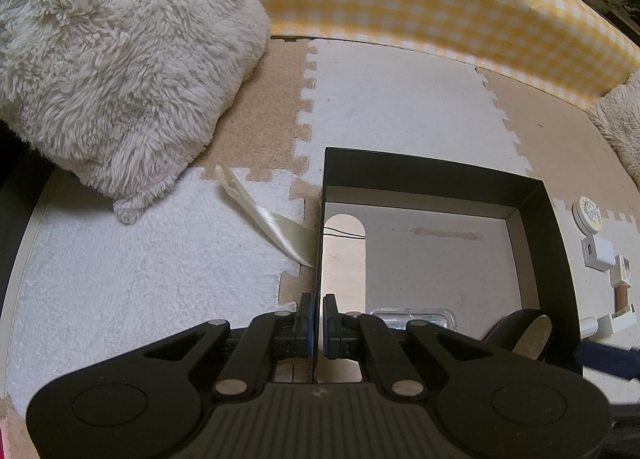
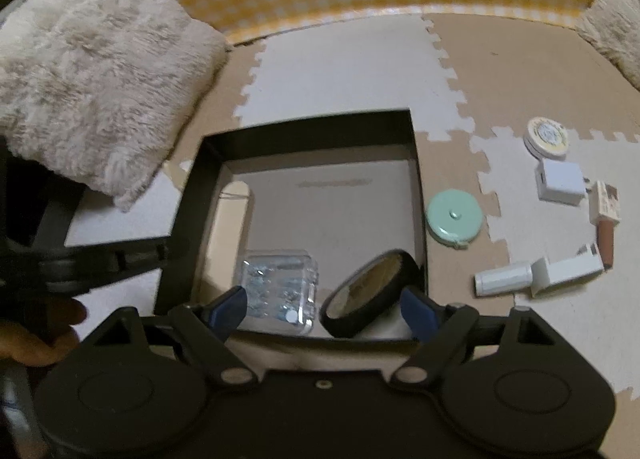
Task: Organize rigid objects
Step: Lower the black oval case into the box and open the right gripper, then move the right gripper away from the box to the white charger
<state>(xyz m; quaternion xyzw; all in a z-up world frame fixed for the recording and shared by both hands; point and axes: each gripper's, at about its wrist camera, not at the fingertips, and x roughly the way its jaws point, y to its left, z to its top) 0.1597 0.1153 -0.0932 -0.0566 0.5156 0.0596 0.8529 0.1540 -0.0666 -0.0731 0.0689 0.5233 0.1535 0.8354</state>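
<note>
Box wall (image 1: 319, 243) is best kept clamped by the left gripper (image 1: 318, 313) while the spread, empty right gripper (image 2: 324, 305), above the black compact (image 2: 372, 291) in the box, is sent to the mint tape measure (image 2: 454, 221) beside it.

Foam puzzle floor mat (image 2: 352, 59) carrying a scatter of household items

A black open box (image 2: 416, 163), fluffy cushion (image 2: 92, 71), mint tape measure (image 2: 454, 221), round tin (image 2: 546, 137), white charger (image 2: 560, 181) and ribbon (image 1: 272, 219) are lying directly on it.
</note>
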